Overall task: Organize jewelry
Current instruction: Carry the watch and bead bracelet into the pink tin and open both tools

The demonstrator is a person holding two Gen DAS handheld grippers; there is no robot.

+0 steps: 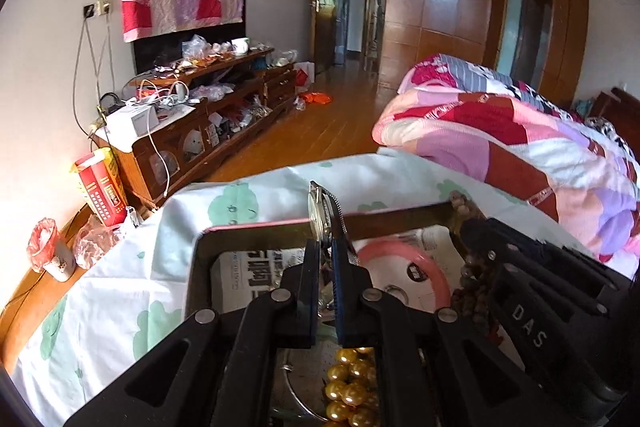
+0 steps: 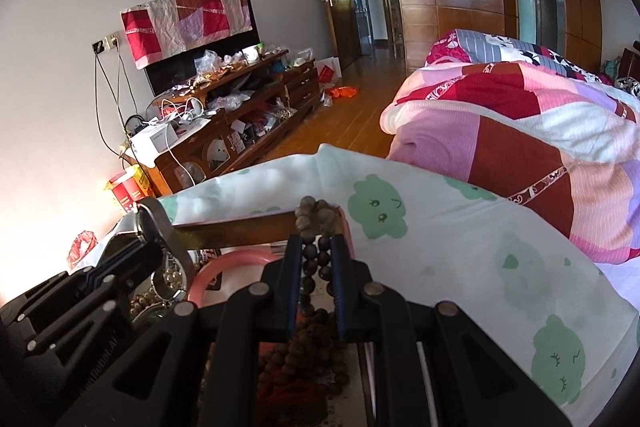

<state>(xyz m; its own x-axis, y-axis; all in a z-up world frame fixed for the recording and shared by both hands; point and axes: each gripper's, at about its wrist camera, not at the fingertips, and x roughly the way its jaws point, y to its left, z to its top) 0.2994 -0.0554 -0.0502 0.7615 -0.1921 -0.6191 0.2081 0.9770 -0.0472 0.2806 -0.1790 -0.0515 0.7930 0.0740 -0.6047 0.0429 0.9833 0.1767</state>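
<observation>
Two grippers are at work over one open box [image 1: 256, 231], a shallow tray with dark olive walls and a pink rim, lined with newspaper and resting on my pale sheet printed with green cloud faces [image 2: 440, 247].

My left gripper [image 1: 326, 247] is clenched on a silver metal wristwatch [image 1: 320, 215], its round case standing on edge between the blue-padded fingers [image 1: 340, 291] and poking up past the far wall of the box, with the mesh strap trailing down the right side. Near me, under that gripper, a string of large golden pearl beads [image 1: 350, 387] lies in the box beside a thin silver ring-shaped bangle [image 1: 296, 395]. A flat pink plastic bangle [image 1: 436, 275] lies farther right on the newspaper.

My right gripper [image 2: 316, 259] is closed around a long strand of dark brown wooden prayer beads [image 2: 316, 215]. A looped bunch of them sticks up above the fingertips at the far right corner of the box, and the rest hangs down between the fingers into a heap in the near right part of the box.

A quilt of pink, red and white patches [image 2: 520, 131] lies piled to the far right.
</observation>
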